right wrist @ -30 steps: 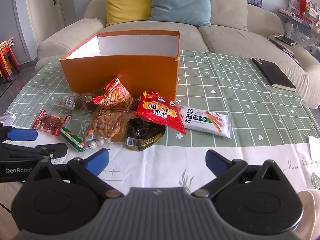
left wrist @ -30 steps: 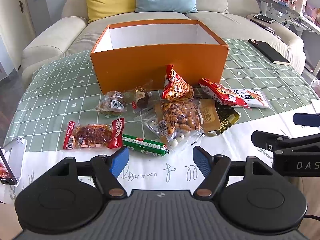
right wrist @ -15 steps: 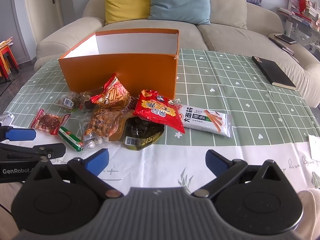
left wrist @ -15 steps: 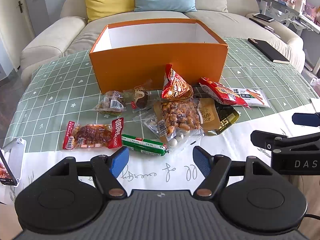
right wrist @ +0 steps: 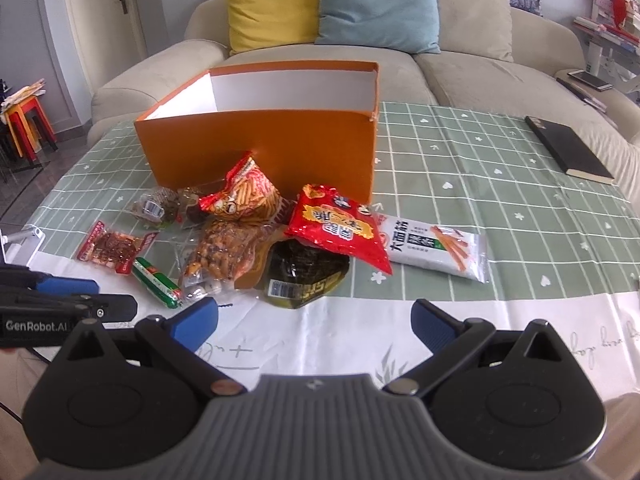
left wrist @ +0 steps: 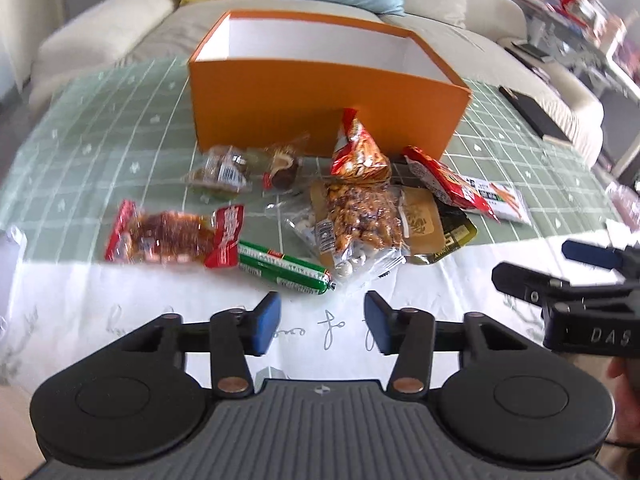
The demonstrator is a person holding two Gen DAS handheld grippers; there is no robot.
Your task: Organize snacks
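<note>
An open orange box (left wrist: 320, 96) (right wrist: 264, 144) stands on the table with a pile of snack packets in front of it. Nearest my left gripper (left wrist: 322, 322) lie a green sausage stick (left wrist: 284, 268) and a peanut bag (left wrist: 360, 216). A red meat packet (left wrist: 172, 236) lies left of them. My left gripper is open and empty, just short of the sausage. My right gripper (right wrist: 314, 322) is open wide and empty, in front of a dark packet (right wrist: 304, 276), a red bag (right wrist: 340, 228) and a white packet (right wrist: 436, 248).
A black notebook (right wrist: 568, 148) lies at the table's far right. A sofa with a yellow cushion (right wrist: 268, 4) and a blue cushion (right wrist: 376, 4) stands behind the table. A white device (right wrist: 20, 244) sits at the left edge. The other gripper shows at each view's side.
My left gripper has moved forward and down toward the snack pile, with blur, and its fingers have narrowed a little. My right gripper has moved slightly closer to the pile.
</note>
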